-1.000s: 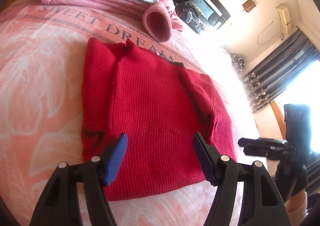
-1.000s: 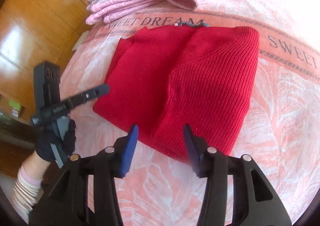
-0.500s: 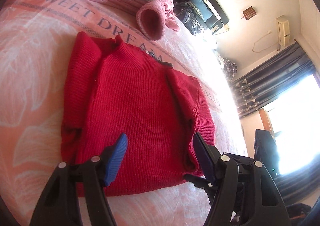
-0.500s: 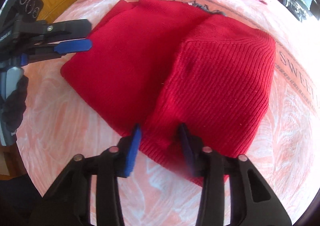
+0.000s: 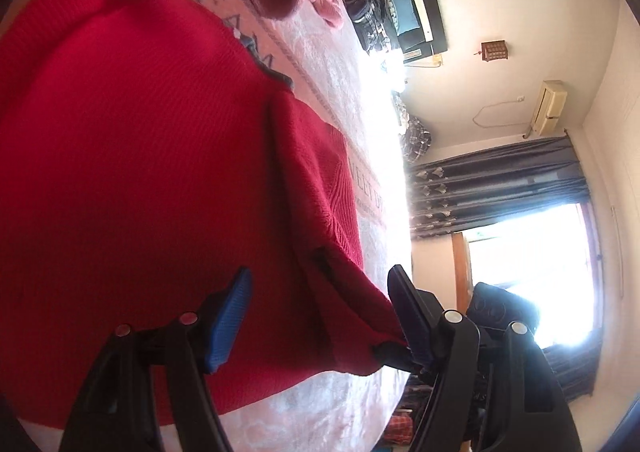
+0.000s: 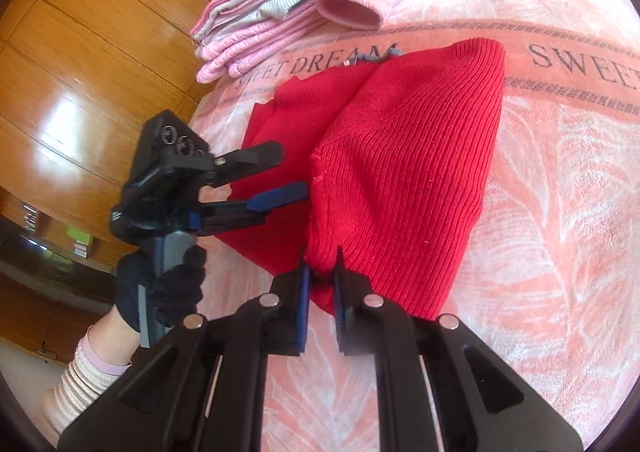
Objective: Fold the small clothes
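Red ribbed knit sweater (image 6: 400, 171) lies on the pink blanket (image 6: 560, 211), hem corner pinched in the right gripper (image 6: 320, 272) for folding; the left gripper (image 6: 276, 179) gapes beside the other edge, seemingly empty

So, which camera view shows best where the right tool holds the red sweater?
The right wrist view. There the right tool is shut on the hem of the red sweater, with the pinch in plain sight. The left wrist view shows the sweater large, but that grip is mostly hidden behind the left tool.
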Demonstrator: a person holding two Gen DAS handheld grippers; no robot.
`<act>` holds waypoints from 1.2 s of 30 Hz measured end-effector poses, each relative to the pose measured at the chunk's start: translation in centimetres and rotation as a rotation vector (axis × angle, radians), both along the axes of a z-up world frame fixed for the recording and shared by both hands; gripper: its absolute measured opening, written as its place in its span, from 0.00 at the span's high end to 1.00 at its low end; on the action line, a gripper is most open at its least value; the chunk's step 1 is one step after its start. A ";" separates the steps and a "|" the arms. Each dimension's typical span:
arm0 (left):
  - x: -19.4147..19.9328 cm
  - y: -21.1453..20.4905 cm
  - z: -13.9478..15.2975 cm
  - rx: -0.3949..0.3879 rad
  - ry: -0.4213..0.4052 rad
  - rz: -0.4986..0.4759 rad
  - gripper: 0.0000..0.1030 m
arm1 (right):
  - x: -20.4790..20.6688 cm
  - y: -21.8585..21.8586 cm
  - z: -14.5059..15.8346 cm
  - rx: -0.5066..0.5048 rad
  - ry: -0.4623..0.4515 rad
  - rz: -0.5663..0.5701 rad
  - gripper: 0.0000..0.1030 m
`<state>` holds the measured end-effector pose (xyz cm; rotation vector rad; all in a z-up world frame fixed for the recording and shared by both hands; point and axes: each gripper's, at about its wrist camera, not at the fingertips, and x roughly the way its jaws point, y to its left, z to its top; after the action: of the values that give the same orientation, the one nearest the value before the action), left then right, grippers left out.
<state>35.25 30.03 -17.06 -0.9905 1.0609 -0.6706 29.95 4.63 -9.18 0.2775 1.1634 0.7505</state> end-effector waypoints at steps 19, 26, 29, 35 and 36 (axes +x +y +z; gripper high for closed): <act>7.6 -6.9 -1.4 -0.096 -0.008 -0.020 0.59 | -1.4 -4.1 1.4 0.113 -0.038 0.014 0.92; 8.1 -5.5 0.4 -0.023 -0.099 -0.010 0.82 | -2.0 -2.7 1.4 0.110 -0.047 0.039 0.92; 7.5 -4.6 2.0 -0.009 -0.162 -0.018 0.83 | -2.1 -1.2 1.4 0.109 -0.048 0.062 0.92; 5.8 -0.9 5.1 -0.032 -0.266 -0.007 0.83 | -2.5 3.2 1.6 0.133 -0.052 0.115 0.92; 5.6 0.1 5.7 -0.033 -0.284 0.000 0.83 | -2.5 4.1 1.7 0.139 -0.052 0.124 0.92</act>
<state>40.81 30.10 -11.39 -0.8930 0.8027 -0.8048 27.43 8.78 -7.49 0.3021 1.0883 0.9449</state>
